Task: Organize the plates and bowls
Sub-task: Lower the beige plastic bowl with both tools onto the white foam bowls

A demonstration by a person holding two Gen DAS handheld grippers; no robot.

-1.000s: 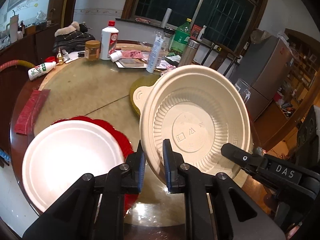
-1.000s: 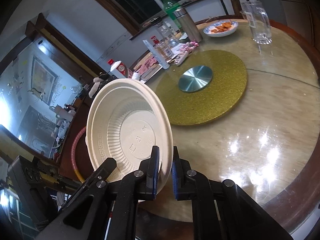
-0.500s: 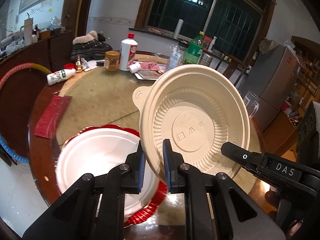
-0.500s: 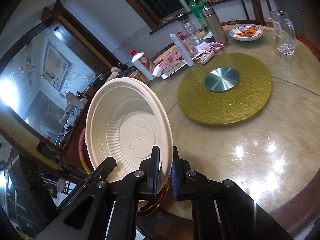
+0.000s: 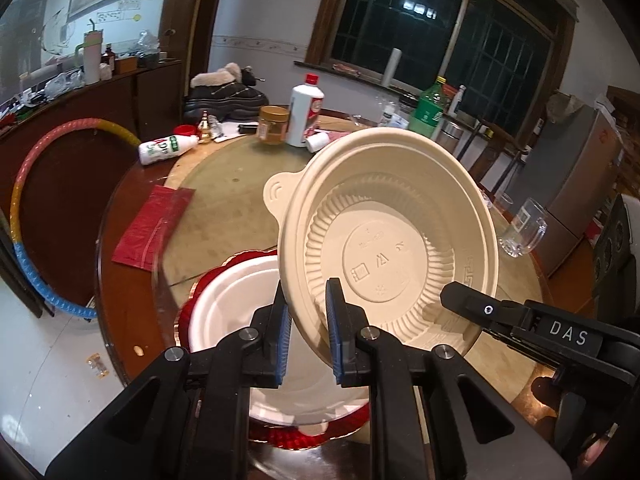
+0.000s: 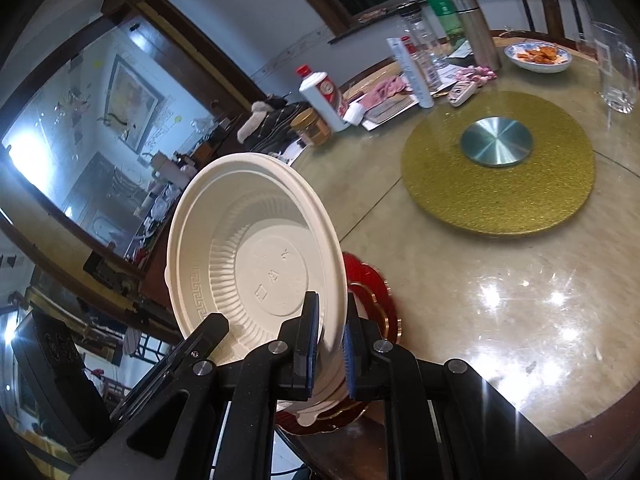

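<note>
My left gripper (image 5: pixel 306 332) is shut on the rim of a cream plastic bowl (image 5: pixel 384 240) and holds it tilted on edge, its inside facing me. My right gripper (image 6: pixel 330 344) is shut on the opposite rim of the same bowl (image 6: pixel 248 264); its black fingers (image 5: pixel 500 316) show at the right of the left wrist view. Below the bowl a white plate (image 5: pixel 228 308) lies on a red scalloped plate (image 5: pixel 188 312) at the table's near edge. The red plate's rim (image 6: pixel 372 292) shows in the right wrist view.
A round table (image 6: pixel 500 280) carries a gold turntable (image 6: pixel 500 184), a glass mug (image 5: pixel 524 232), a white liquor bottle (image 5: pixel 306 110), a jar (image 5: pixel 274 124), a lying white bottle (image 5: pixel 166 148), a red packet (image 5: pixel 150 226), a food dish (image 6: pixel 538 56). A hoop (image 5: pixel 24 208) leans at left.
Both grippers have carried the bowl toward the near table edge, over the stacked white and red plates. The plates now lie directly beneath the bowl.
</note>
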